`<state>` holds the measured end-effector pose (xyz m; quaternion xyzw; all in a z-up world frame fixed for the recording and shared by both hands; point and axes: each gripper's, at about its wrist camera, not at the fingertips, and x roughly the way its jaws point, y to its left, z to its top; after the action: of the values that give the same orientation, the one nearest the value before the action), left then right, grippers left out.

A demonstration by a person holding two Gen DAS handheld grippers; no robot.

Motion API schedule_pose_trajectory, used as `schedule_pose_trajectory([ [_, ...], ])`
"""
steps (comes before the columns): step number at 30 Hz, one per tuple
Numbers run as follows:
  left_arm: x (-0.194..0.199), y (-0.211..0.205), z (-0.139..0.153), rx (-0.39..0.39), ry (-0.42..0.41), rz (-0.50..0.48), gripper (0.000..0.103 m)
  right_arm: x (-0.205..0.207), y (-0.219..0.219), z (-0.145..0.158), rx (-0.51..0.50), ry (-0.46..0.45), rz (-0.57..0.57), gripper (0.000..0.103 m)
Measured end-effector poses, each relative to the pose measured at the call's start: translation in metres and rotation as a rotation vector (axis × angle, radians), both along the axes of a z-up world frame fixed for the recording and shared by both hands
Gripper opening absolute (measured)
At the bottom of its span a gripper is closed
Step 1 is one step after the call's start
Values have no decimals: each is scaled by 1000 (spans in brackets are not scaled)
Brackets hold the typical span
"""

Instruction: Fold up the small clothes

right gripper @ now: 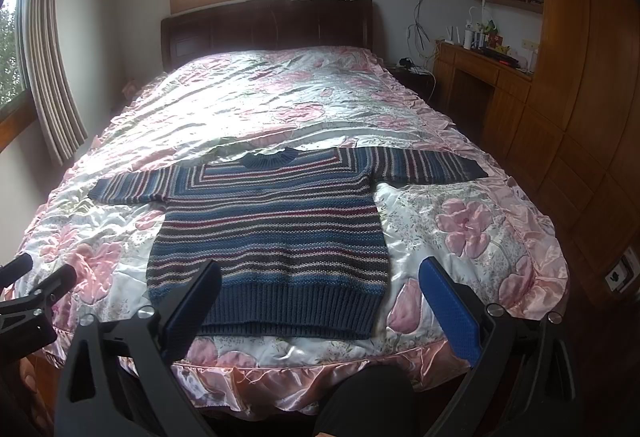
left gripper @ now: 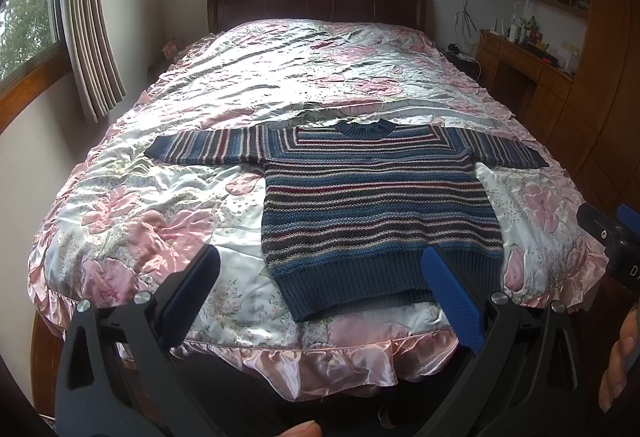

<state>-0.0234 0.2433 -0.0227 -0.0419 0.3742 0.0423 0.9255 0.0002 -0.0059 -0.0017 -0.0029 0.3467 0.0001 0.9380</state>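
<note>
From your left wrist view, your left tongs (left gripper: 320, 287) are spread wide and hold nothing, hovering above the near edge of the bed (left gripper: 352, 361). The striped sweater (left gripper: 376, 205) lies flat on the pink floral bedspread (left gripper: 160, 205), both sleeves stretched out to left and right, collar at the far end, ribbed hem nearest you. Your right tongs (left gripper: 618, 233) peek in at the right edge.

From your right wrist view, your right tongs (right gripper: 320, 301) are likewise released and empty, their left finger over the sweater's (right gripper: 272, 229) hem. Your left tongs (right gripper: 28, 281) show at the left edge, parted. A wooden desk (right gripper: 476, 65) stands far right.
</note>
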Motion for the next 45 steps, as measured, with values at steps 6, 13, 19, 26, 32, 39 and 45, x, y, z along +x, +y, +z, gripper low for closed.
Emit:
schedule_pose_trajectory([
  [6, 1, 0, -1, 1, 2, -2, 100, 0, -1, -1, -4, 0, -2, 99],
  [13, 25, 0, -18, -63, 50, -70, 100, 7, -4, -9, -1, -16, 12, 99],
  [19, 48, -3, -32, -171, -52, -170, 100, 51, -51, -36, 277, -41, 129, 99],
  [26, 113, -36, -60, -157, -12, -270, 100, 171, -195, -114, 638, 163, -46, 95],
  [32, 173, -62, -81, -179, 17, -294, 100, 264, -348, -187, 982, 200, -266, 59],
  [39, 235, -95, -120, -188, 77, -263, 100, 354, -464, -243, 1076, 142, -468, 30],
  [45, 275, -113, -156, -209, 145, -253, 100, 410, -507, -283, 1048, 177, -560, 32],
])
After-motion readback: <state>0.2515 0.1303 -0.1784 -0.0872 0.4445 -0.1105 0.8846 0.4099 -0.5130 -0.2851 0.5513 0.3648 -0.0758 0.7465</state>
